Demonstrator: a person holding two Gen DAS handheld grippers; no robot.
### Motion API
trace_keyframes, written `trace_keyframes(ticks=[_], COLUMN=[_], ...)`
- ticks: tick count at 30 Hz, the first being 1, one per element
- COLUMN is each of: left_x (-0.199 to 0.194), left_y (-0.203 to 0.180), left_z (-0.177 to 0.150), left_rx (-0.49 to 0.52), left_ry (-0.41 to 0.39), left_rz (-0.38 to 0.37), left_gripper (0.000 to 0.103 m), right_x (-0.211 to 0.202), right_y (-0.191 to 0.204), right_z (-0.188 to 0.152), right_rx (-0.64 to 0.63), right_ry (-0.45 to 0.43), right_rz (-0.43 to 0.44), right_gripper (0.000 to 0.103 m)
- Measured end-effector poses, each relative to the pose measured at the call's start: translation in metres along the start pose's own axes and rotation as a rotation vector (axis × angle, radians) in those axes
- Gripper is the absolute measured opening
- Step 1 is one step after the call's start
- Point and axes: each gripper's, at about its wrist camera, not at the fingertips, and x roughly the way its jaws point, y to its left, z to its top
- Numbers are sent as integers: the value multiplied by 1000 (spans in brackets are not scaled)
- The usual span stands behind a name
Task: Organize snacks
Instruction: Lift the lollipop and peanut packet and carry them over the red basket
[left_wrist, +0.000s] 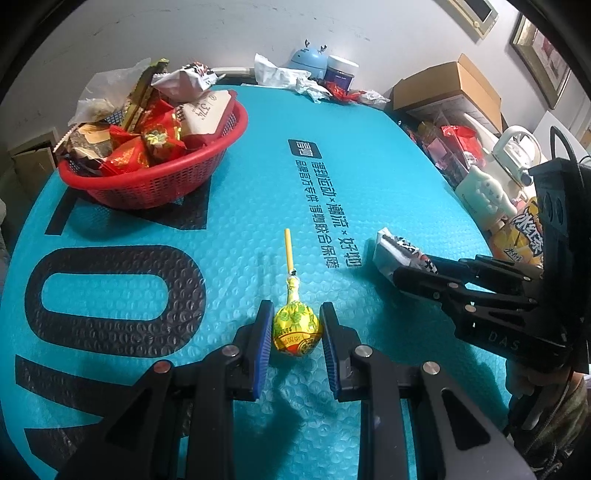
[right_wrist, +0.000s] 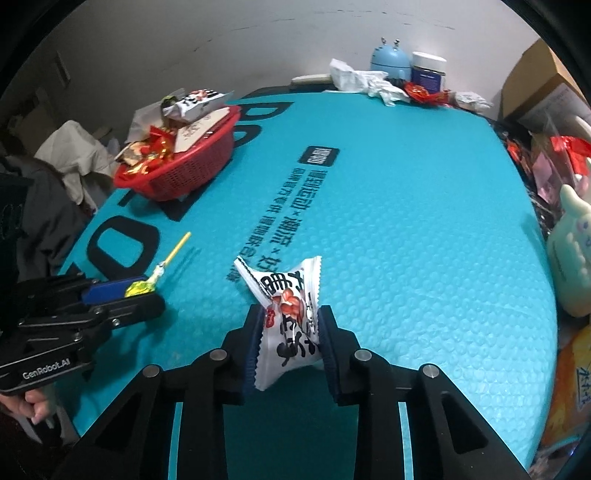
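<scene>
A lollipop (left_wrist: 295, 328) in a yellow-green wrapper lies on the teal bubble mat (left_wrist: 332, 184), its yellow stick pointing away from me. My left gripper (left_wrist: 295, 314) is shut on the lollipop's head, with a blue pad against each side. A white snack packet (right_wrist: 288, 295) with black and red print is pinched between the pads of my right gripper (right_wrist: 290, 314), which is shut on it just above the mat. The red plastic basket (left_wrist: 155, 188), heaped with several wrapped snacks, stands at the far left. The right wrist view shows the left gripper (right_wrist: 147, 291) low on the left.
At the mat's far edge are crumpled paper (left_wrist: 280, 74), a blue round gadget (left_wrist: 308, 57) and a dark jar (left_wrist: 341, 70). Cardboard boxes (left_wrist: 447, 85), a cream figure-shaped bottle (left_wrist: 484, 199) and yellow snack bags (left_wrist: 521, 236) crowd the right side. A hand (right_wrist: 35, 402) holds the left gripper.
</scene>
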Motion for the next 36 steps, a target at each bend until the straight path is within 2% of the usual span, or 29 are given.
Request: trace_keyframes(ticks=[12,25,36], left_x=[-26,-68,-93], left_y=[1,2,9], left_z=[13,46,70], left_rx=[8,35,71], left_ry=[-79,-219,-304], left_rz=[4,29,61], left_gripper=[25,25,25], right_x=[-31,-63,-74], right_y=[23,48,66], right_z=[17,53,86], right_rx=[-67,-136,-186], right_ry=[-57,-160,-233], right_rz=[50,80,92], right_gripper=[29,29,29])
